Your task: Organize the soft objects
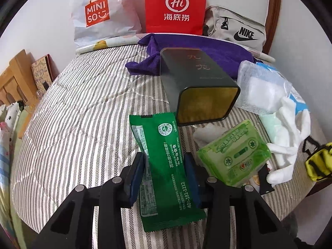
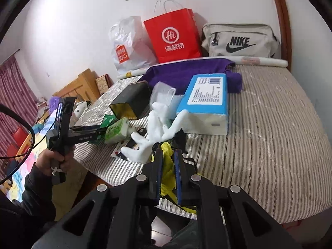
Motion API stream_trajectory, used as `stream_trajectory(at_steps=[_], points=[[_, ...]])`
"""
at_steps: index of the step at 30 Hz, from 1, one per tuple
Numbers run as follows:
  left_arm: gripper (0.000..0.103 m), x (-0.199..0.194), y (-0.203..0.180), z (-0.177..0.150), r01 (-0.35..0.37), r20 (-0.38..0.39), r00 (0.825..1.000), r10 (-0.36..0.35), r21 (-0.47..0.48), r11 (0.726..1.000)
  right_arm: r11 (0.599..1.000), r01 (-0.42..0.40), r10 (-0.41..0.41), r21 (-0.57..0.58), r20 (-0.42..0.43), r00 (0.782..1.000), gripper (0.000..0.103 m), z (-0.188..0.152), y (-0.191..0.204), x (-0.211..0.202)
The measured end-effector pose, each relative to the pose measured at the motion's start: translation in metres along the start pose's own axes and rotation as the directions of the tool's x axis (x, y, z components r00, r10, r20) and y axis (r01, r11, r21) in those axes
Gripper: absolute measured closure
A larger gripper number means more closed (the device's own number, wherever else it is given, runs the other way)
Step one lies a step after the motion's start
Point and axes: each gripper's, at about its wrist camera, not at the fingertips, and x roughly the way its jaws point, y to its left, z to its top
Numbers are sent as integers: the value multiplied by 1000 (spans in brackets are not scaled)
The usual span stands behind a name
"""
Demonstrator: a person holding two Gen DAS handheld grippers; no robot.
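Striped bed cover (image 1: 83,114): bore all items listed.

Left gripper (image 1: 164,161): jaws partly closed, both pads pressed against the sides of the green sachet (image 1: 164,166), which lay lengthwise on the cover between them.

Right gripper (image 2: 167,161): jaws nearly closed, clamped on the yellow mesh pouch (image 2: 168,166) at the near edge of the bed.

Dark tin (image 1: 195,83): lying on its side, open mouth towards the left camera, just beyond the sachet.

Green tissue pack (image 1: 234,157): just right of the sachet.

White gloves (image 2: 153,132): beside the tissue pack, 1 draped against the blue-and-white tissue brick (image 2: 207,101).

Purple cloth (image 2: 182,72): behind the tin.

Far edge, against the wall: 1 white shopping bag (image 2: 128,45), 1 red paper bag (image 2: 172,37), 1 grey sports bag (image 2: 238,39).
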Motion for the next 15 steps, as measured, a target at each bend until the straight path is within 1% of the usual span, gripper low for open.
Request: stream_trajectory(at_steps=[1,3,4,7,11,13,15], points=[[66,0,0,0,2,-1,1000,-2,-2,1000,1000,1,-1,-5,-4,1000,90,-1,1,3],[66,3,0,0,1,-8,1000,-1,-1,1000,1000,8,-8,-11,-29,1000,82,-1,5,14],[66,5,0,0,0,-14,1000,0,0,1000,1000,14,-15,-16,-42,999,82,-2,7,19],[66,10,0,-2,-3,-27,1000,3,-1,1000,995,89,-94,-45,-112,989,80,-5,10,45],[66,11,-2,-4,-13,-25,1000,13,14,1000,994,99,-103,-39,-150,983,79,-15,3,65],[66,12,-3,-4,-17,-27,999,18,19,1000,994,101,-105,-31,-134,985,71,-17,-1,66],[65,12,-3,-3,-18,-27,999,18,20,1000,992,125,-127,-25,-133,983,54,-16,-4,63]])
